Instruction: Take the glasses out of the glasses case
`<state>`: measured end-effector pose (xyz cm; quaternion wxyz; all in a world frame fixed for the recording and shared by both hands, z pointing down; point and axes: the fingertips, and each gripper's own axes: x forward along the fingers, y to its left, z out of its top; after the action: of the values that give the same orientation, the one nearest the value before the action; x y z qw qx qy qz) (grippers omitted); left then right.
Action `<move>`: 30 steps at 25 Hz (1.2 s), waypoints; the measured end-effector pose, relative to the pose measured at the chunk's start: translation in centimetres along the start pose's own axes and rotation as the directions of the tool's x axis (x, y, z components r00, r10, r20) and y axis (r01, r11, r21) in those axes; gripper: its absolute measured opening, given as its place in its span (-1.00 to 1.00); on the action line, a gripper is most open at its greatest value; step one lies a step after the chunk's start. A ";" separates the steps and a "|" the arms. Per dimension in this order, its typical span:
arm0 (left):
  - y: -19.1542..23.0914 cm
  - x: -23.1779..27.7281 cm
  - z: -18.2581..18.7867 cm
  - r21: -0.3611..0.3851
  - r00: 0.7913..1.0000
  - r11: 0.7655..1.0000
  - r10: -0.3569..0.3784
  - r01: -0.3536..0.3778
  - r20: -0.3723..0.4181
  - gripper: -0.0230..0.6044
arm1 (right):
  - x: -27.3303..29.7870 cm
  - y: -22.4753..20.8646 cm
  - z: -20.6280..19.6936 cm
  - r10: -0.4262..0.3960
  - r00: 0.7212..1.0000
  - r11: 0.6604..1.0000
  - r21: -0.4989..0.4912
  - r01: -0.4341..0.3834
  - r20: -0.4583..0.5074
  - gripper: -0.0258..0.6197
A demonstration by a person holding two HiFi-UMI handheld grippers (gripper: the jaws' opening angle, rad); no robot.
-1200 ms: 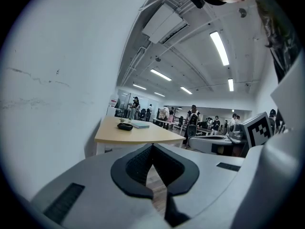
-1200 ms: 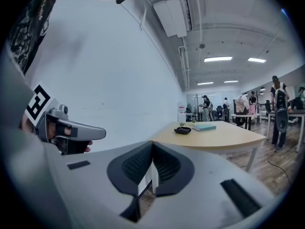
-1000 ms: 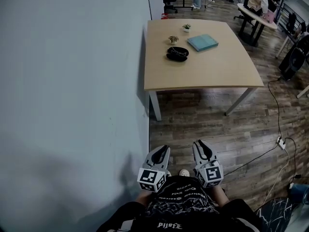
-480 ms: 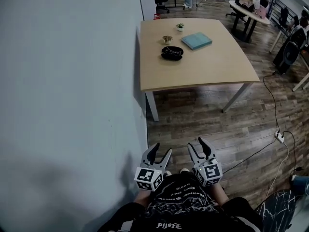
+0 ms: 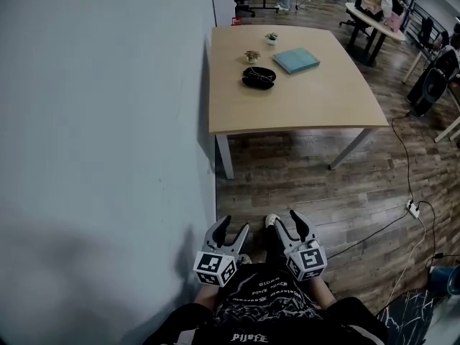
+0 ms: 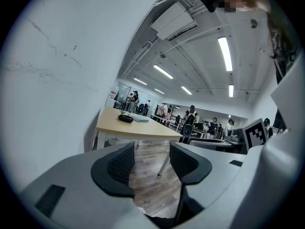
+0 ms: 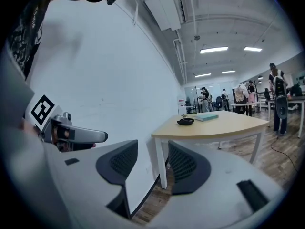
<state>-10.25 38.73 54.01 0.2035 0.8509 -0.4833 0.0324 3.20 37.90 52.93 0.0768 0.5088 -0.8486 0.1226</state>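
A black glasses case [image 5: 259, 77] lies open on the far left part of a wooden table [image 5: 302, 110], with thin glasses inside it. It shows small and distant in the left gripper view [image 6: 126, 119] and the right gripper view [image 7: 185, 121]. My left gripper [image 5: 233, 226] [image 6: 151, 159] and right gripper [image 5: 286, 220] [image 7: 147, 161] are held close to my body, over the floor, well short of the table. Both stand open and hold nothing.
A teal book [image 5: 296, 60] and two small potted plants [image 5: 251, 55] [image 5: 271, 38] share the table. A grey wall [image 5: 100, 121] runs along the left. A cable with a power strip [image 5: 412, 208] crosses the wooden floor at right. Desks, chairs and people fill the far room.
Both grippers' jaws went from nearly shut to wide open. Both hands sank a little and drew closer to my body.
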 end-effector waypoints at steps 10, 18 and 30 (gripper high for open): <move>1.0 9.0 2.1 0.015 0.999 0.999 0.051 -0.051 -0.003 -0.17 | 7.0 -8.0 1.3 0.033 0.999 0.999 0.009 -0.033 -0.026 -0.26; 2.6 17.4 4.6 0.029 0.992 0.992 0.124 -0.124 -0.004 -0.17 | 13.8 -16.0 3.7 0.053 0.998 0.999 0.003 -0.053 -0.015 -0.26; 0.2 27.2 6.0 0.090 0.982 0.978 0.191 -0.189 -0.006 -0.17 | 18.4 -25.2 5.1 0.115 0.993 0.993 0.007 -0.114 -0.041 -0.26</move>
<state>3.19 14.40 55.41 0.1649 0.8087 -0.5590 0.0794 16.75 9.47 56.06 0.0859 0.4568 -0.8744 0.1393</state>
